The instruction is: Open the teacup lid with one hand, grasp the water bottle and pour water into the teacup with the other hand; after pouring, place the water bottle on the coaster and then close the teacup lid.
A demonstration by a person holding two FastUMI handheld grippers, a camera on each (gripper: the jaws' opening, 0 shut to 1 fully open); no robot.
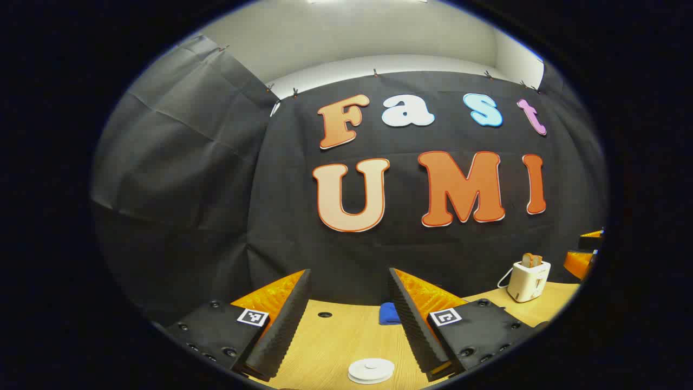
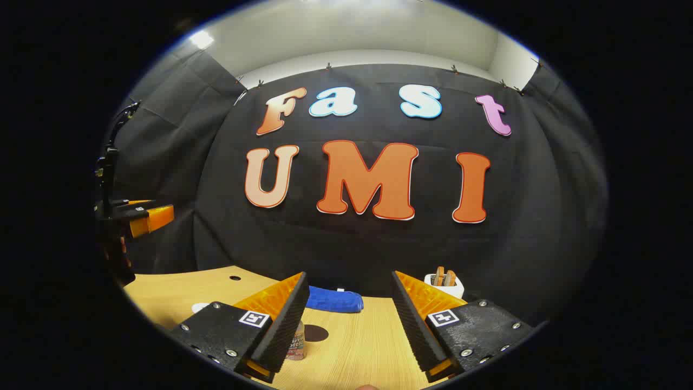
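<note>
The white round teacup lid (image 1: 371,371) sits low on the wooden table (image 1: 335,346), just ahead of my left gripper (image 1: 350,271), whose fingers are open with nothing between them. In the right gripper view, a small water bottle (image 2: 296,342) stands on the table, partly hidden behind one finger. A dark round coaster (image 2: 316,332) lies just beside it. My right gripper (image 2: 350,273) is open above them, holding nothing. A white edge (image 2: 199,307), possibly the teacup, peeks out at the left. The left gripper (image 2: 143,214) hangs at the far left of that view.
A blue cloth (image 2: 333,300) lies at the back of the table against the black wall. A white toaster (image 1: 528,279) with bread in its slots stands at the back right. The tabletop has a small round hole (image 1: 325,314).
</note>
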